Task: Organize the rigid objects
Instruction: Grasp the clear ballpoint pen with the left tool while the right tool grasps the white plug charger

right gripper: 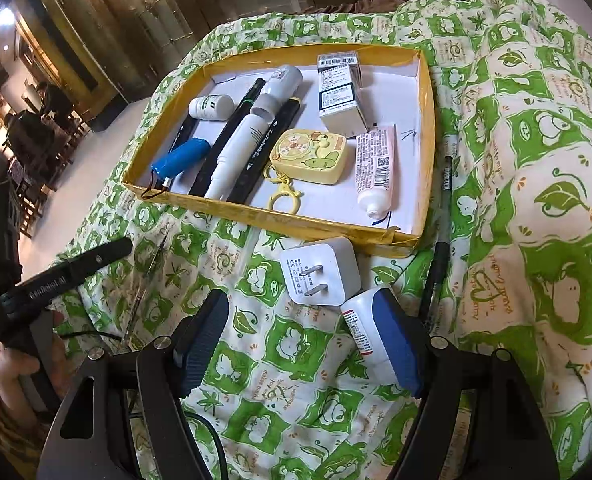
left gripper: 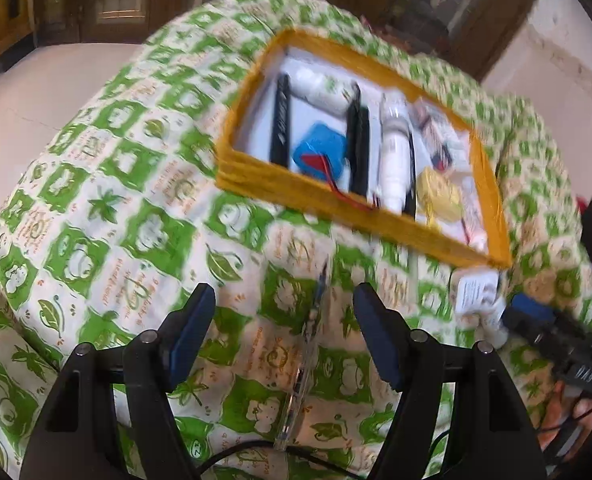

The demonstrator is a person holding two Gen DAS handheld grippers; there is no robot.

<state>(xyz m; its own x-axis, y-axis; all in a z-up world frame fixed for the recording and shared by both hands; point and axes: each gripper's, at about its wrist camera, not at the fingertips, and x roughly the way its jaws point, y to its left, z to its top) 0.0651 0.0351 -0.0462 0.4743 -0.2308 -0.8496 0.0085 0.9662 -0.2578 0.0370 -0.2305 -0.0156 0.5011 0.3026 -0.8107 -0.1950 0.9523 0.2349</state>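
A small white bottle (right gripper: pixel 362 330) lies on the green-patterned cloth (right gripper: pixel 536 184), touching the inner face of the right hand-held gripper (right gripper: pixel 302 344)'s right finger; that gripper stands wide open and grips nothing. Just ahead of it sits a white plug adapter (right gripper: pixel 320 270), and beyond that the yellow tray (right gripper: pixel 426 148) holding markers, tubes, a box and a yellow keychain (right gripper: pixel 310 156). A clear pen (left gripper: pixel 304 360) lies between the fingers of the left hand-held gripper (left gripper: pixel 283 336), which is also wide open and unclamped.
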